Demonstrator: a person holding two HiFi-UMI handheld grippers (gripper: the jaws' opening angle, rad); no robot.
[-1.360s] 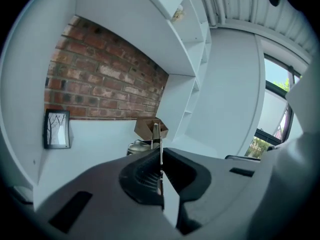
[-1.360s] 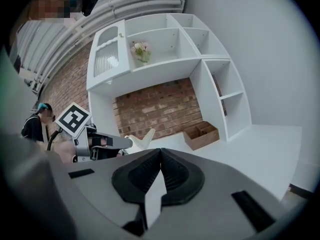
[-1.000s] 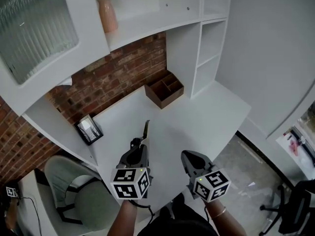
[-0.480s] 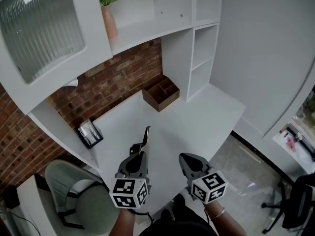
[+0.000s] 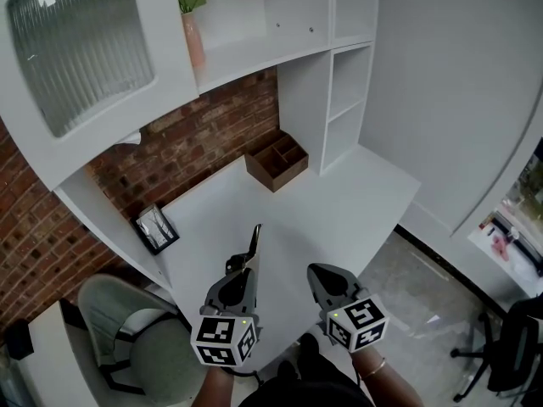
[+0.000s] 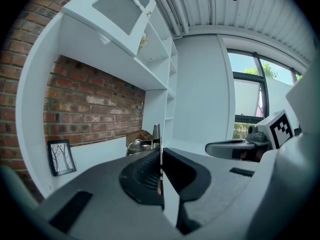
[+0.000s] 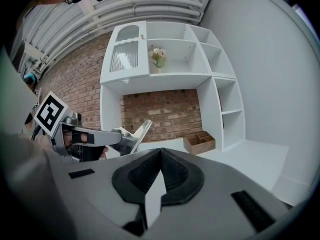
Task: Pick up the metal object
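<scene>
The metal object (image 5: 253,244) is a thin, shiny, blade-like piece with a curved base. It sticks out forward from my left gripper (image 5: 241,270), which is shut on it above the white desk (image 5: 339,202). In the left gripper view the metal object (image 6: 156,134) rises edge-on just past the closed pads. The right gripper view shows the same metal object (image 7: 134,135) slanting up out of the left gripper (image 7: 95,138). My right gripper (image 5: 326,276) hovers beside the left one, shut, with nothing between its pads (image 7: 170,176).
A brown wooden organiser box (image 5: 277,159) stands at the back of the desk by the brick wall. A framed picture (image 5: 155,227) leans at the desk's left end. A grey-green chair (image 5: 127,333) is at lower left, and a vase (image 5: 193,39) is on the shelf above.
Both grippers have drawn back slightly toward me. The left one still holds the metal object the same way.
</scene>
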